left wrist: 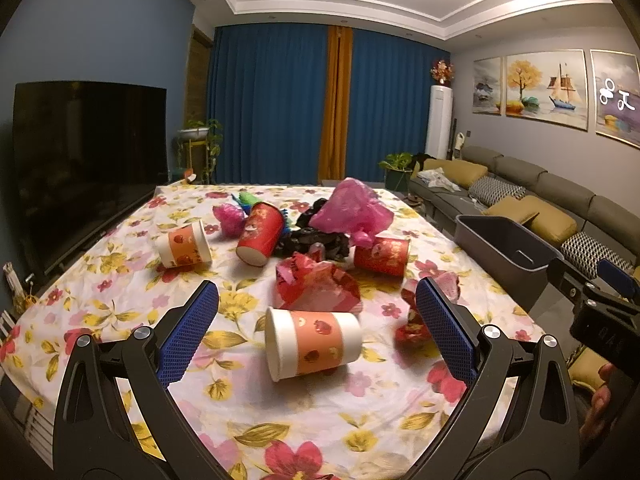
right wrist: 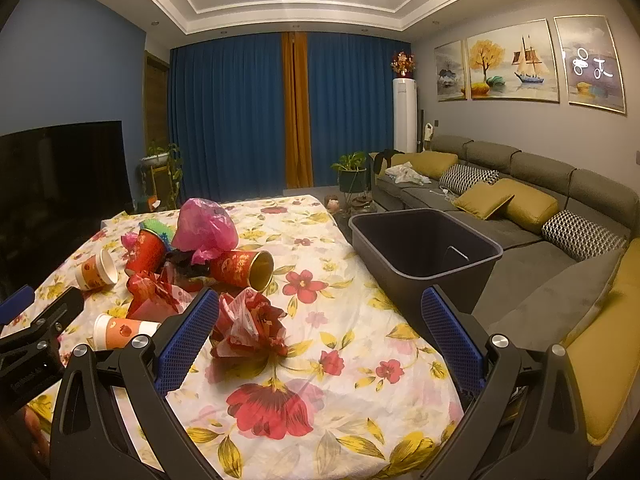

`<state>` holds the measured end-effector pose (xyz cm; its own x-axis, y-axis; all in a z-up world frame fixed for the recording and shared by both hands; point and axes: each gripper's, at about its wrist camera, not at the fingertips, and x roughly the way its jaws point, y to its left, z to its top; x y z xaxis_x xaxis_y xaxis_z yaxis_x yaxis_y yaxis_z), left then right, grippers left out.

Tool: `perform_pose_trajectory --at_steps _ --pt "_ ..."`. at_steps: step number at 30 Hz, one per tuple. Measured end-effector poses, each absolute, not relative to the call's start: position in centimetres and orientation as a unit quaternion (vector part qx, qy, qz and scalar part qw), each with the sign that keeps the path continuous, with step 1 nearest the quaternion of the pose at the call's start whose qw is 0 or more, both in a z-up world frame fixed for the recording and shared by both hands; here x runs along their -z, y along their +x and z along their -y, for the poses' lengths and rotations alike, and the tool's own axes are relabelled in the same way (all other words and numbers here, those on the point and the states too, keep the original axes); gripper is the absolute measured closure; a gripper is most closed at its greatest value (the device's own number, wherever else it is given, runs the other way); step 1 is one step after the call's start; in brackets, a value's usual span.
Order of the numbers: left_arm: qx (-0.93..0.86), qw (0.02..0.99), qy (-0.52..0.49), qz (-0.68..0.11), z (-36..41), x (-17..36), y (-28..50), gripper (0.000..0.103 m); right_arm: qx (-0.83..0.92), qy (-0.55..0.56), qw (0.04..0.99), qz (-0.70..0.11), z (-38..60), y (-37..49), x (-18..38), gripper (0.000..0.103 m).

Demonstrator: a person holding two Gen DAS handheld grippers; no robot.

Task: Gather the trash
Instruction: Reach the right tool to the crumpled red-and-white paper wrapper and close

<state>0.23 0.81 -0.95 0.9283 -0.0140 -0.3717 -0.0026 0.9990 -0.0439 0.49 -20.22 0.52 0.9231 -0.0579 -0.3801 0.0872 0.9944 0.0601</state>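
Trash lies scattered on a floral tablecloth (left wrist: pixel 120 300). In the left wrist view my left gripper (left wrist: pixel 318 312) is open, its jaws wide on either side of a white-and-orange paper cup (left wrist: pixel 312 343) lying on its side. Beyond it lie a crumpled red bag (left wrist: pixel 316 284), red cups (left wrist: pixel 260 234) (left wrist: pixel 382 256), another orange cup (left wrist: pixel 184 244), black plastic (left wrist: pixel 312 240) and a pink bag (left wrist: pixel 352 208). In the right wrist view my right gripper (right wrist: pixel 320 320) is open and empty above the table, with a crumpled red-and-white wrapper (right wrist: pixel 250 326) just beyond its left finger. A dark grey bin (right wrist: pixel 424 248) stands off the table's right edge.
A grey sofa (right wrist: pixel 540 208) with yellow cushions runs along the right wall behind the bin. A large dark TV (left wrist: pixel 88 168) stands left of the table. Blue curtains and potted plants are at the far end. The right gripper also shows in the left wrist view (left wrist: pixel 600 296).
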Motion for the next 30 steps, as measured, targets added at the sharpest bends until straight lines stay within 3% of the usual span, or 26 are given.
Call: perform_pose_trajectory --at_steps 30 --pt "0.042 0.974 -0.067 -0.214 -5.8 6.6 3.5 0.009 -0.028 0.014 0.967 -0.253 16.8 7.0 5.3 0.005"
